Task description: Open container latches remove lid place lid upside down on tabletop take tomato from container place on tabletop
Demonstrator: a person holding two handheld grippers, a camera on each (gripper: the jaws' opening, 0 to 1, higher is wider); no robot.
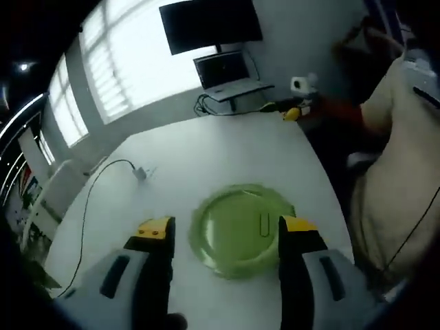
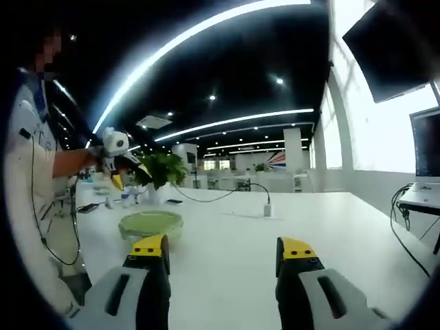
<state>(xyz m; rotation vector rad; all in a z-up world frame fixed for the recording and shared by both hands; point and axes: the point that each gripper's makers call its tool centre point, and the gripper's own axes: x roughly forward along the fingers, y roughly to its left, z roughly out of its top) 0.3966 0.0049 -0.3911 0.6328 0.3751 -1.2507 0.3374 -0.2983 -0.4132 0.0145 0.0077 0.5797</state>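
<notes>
A round green container (image 1: 240,230) with its lid on stands on the white table (image 1: 206,158). A small latch tab (image 1: 265,223) shows on top of the lid. My left gripper (image 1: 227,228) hovers above it, open, with yellow-tipped jaws either side of the container and nothing between them. In the right gripper view the container (image 2: 151,223) sits to the left, with the left gripper (image 2: 115,161) held above it by an orange-sleeved arm. My right gripper (image 2: 223,249) is open and low over the table, apart from the container. It also appears far off as the right gripper (image 1: 297,103).
A person (image 1: 399,172) in light clothes stands at the table's edge. A laptop (image 1: 230,75) and a dark monitor (image 1: 210,24) are at the far end. A cable with a white plug (image 1: 141,172) lies on the table. A potted plant (image 2: 161,168) stands behind.
</notes>
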